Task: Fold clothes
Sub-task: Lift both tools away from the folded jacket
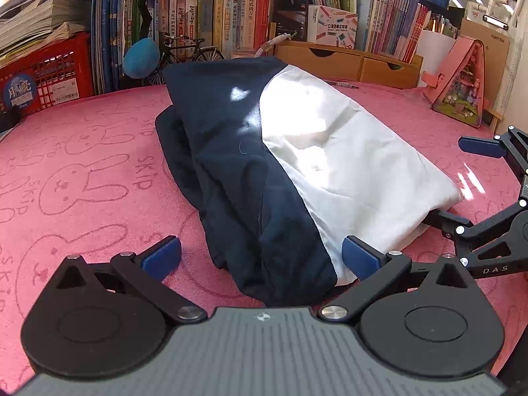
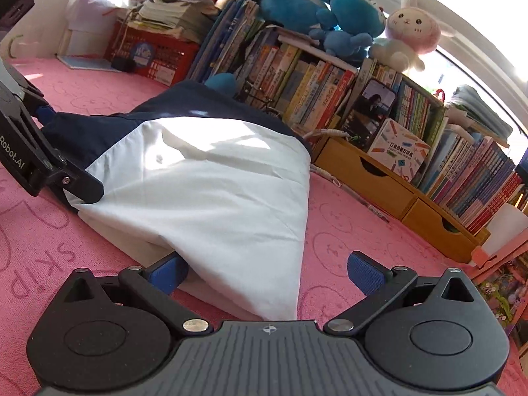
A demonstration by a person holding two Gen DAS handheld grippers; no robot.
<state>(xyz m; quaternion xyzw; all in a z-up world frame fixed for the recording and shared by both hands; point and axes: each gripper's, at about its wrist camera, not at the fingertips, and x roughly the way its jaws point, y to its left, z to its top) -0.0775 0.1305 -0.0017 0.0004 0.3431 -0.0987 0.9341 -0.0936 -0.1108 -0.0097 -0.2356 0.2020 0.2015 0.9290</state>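
Folded navy-and-white garment (image 1: pixel 264 165) lies mid-table on the pink bunny cloth (image 1: pixel 82 181), w/ a bookshelf (image 1: pixel 214 16) behind. Left gripper (image 1: pixel 260 254) jaws spread wide round its near end; right gripper (image 2: pixel 267 272) likewise wide apart at the white corner, gripping nothing.

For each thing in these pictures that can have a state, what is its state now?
Garment: folded into a bundle, lying on the pink mat.
Left hand-held gripper: open, jaws around the bundle's near end.
Right hand-held gripper: open, white corner between its jaws.
Wooden drawers: closed.
Phone: screen on, propped against the books.
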